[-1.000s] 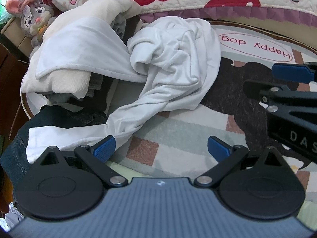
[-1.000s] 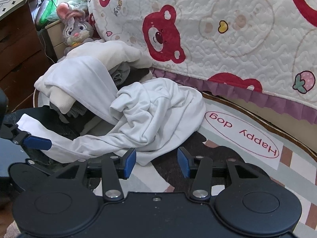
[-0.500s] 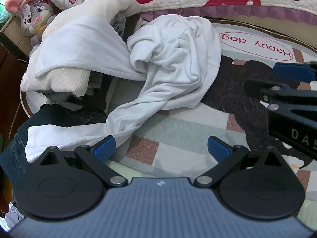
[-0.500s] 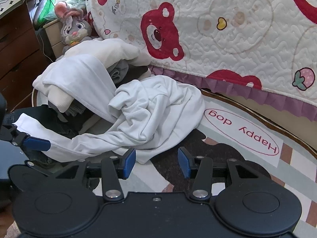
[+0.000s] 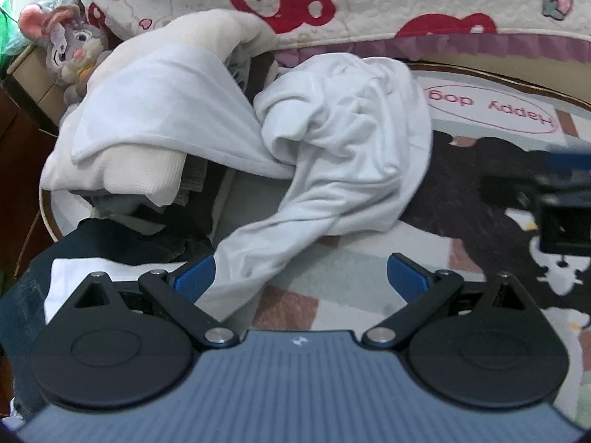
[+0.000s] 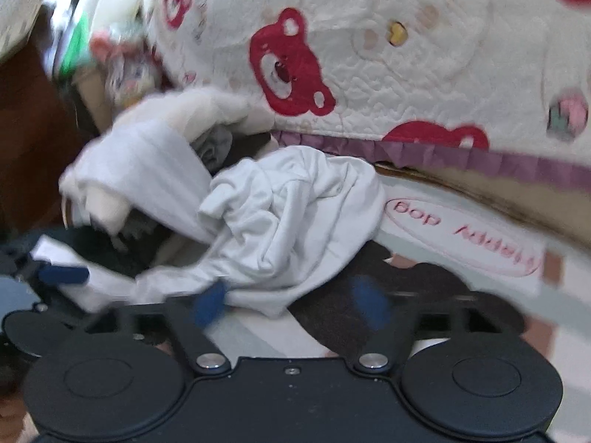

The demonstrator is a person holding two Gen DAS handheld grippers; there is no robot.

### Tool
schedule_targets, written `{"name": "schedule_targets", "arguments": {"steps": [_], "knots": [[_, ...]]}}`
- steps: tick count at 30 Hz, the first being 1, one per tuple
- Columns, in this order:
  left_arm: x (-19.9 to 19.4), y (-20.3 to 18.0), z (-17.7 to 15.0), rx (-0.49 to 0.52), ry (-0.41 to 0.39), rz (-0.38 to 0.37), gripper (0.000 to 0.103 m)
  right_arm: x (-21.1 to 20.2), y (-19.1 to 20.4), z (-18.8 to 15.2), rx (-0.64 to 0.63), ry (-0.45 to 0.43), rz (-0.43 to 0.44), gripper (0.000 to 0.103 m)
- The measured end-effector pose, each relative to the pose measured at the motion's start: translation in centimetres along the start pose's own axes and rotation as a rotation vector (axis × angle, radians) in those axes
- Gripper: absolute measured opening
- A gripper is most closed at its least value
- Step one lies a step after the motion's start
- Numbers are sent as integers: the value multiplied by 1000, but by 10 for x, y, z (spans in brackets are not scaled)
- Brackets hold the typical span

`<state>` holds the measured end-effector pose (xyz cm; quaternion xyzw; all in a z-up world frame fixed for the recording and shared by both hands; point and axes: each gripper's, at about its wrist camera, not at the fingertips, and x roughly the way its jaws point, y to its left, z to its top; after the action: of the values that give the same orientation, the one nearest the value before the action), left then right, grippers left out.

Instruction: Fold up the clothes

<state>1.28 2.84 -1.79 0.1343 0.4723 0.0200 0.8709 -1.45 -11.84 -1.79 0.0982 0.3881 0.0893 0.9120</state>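
Here the left gripper (image 5: 299,277) stands wide apart, its ribbed blue pads bare, one pad just beside the long limp sleeve of the crumpled white shirt (image 5: 343,155). The right gripper (image 6: 291,299) is opening, nothing pinched. The soft shirt lies bunched on the patterned rug (image 5: 369,254), beside heaped clothes (image 5: 147,122), below a quilted bear-print bedspread (image 6: 406,55).

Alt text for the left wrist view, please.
A crumpled white shirt lies on a patterned rug, one sleeve trailing toward the open left gripper, beside its left finger. Behind it are piled clothes, a plush rabbit and a bear-print quilt.
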Motion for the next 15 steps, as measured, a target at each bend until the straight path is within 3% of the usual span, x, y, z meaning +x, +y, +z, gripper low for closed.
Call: {"name": "schedule_targets", "arguments": {"steps": [3,8,12,15], "knots": [[19,11,3,-19,-23,-2,100,22,-23,-16,116,42,3,92],[47,31,14,-81,-48,-13,98,39,-45,-28,218,21,50,92],[69,44,28,-98,-48,-42,98,59,-48,-17,207,52,113,92],[78,46,37,-62,-133,19,98,68,-44,-4,140,69,121,92]]}}
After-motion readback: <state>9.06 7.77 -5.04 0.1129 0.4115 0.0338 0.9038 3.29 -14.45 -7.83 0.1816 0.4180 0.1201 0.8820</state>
